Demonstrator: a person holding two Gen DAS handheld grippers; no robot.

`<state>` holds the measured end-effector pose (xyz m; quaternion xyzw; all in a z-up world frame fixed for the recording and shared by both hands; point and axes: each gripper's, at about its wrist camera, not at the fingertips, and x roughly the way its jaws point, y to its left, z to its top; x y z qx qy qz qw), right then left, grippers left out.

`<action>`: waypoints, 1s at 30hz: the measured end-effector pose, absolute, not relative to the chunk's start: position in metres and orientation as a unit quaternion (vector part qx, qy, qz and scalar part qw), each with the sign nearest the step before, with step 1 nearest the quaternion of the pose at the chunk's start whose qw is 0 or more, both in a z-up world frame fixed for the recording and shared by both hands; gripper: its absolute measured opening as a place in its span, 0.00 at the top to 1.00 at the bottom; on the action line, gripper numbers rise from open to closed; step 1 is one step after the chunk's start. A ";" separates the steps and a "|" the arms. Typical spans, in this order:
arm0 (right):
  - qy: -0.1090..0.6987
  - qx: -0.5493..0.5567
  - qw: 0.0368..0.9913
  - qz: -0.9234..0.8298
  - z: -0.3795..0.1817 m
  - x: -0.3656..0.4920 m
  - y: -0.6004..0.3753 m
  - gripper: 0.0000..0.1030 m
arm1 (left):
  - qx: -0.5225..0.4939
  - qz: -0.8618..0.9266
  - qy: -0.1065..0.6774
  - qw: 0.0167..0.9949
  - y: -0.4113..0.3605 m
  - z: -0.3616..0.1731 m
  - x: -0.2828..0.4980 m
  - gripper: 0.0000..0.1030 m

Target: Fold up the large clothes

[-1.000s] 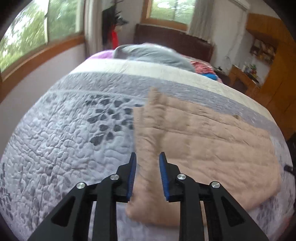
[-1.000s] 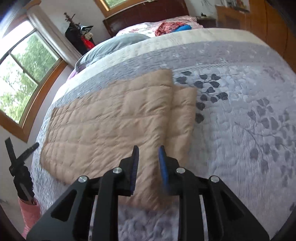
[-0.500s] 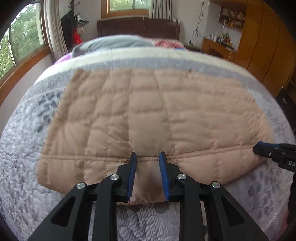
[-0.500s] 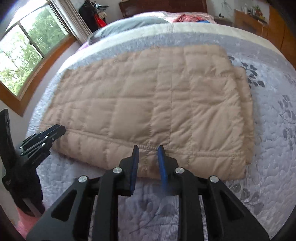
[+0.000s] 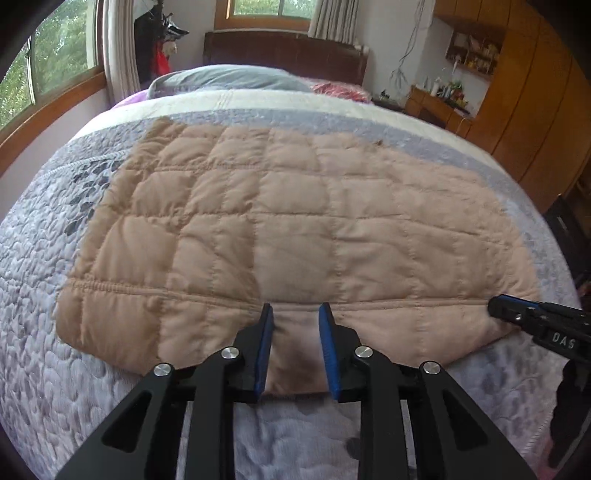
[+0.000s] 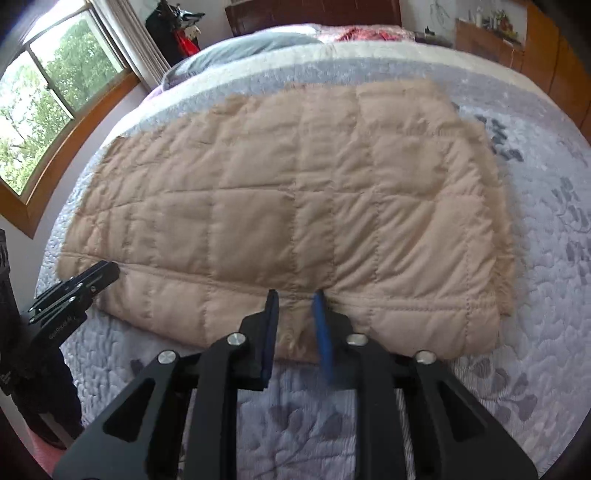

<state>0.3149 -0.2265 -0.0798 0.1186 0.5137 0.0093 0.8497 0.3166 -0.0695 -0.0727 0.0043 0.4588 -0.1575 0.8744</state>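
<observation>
A tan quilted garment (image 5: pixel 295 221) lies flat and folded on the bed, also filling the right wrist view (image 6: pixel 295 184). My left gripper (image 5: pixel 295 308) is shut on the middle of its near hem, with fabric bunched between the blue pads. My right gripper (image 6: pixel 295 295) pinches the same hem further right; its jaws are opening and one pad is blurred, while cloth still puckers between them. Each gripper shows in the other's view: the right one (image 5: pixel 517 317) at the hem's right end, the left one (image 6: pixel 92 277) at the left corner.
The bed carries a grey-lilac quilted cover (image 5: pixel 37 295) with leaf prints. A grey pillow (image 5: pixel 229 79) and red clothes (image 6: pixel 369 35) lie by the headboard. Windows are on the left, wooden cabinets (image 5: pixel 535 110) on the right.
Both grippers swung in from the garment's left and right side edges to its near hem and dropped a little. Over the last half second they barely moved.
</observation>
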 end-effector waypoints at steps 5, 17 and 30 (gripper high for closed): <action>0.535 0.103 0.839 0.009 -0.098 0.325 -0.211 0.79 | 0.033 -0.164 0.470 0.866 -0.089 -0.087 0.315 0.75; 0.503 0.141 0.852 0.049 -0.069 0.307 -0.253 0.65 | -0.030 -0.187 0.473 0.861 -0.035 -0.058 0.333 0.70; 0.475 0.287 0.831 0.036 -0.065 0.331 -0.402 0.20 | -0.133 -0.127 0.511 0.840 0.111 -0.065 0.429 0.41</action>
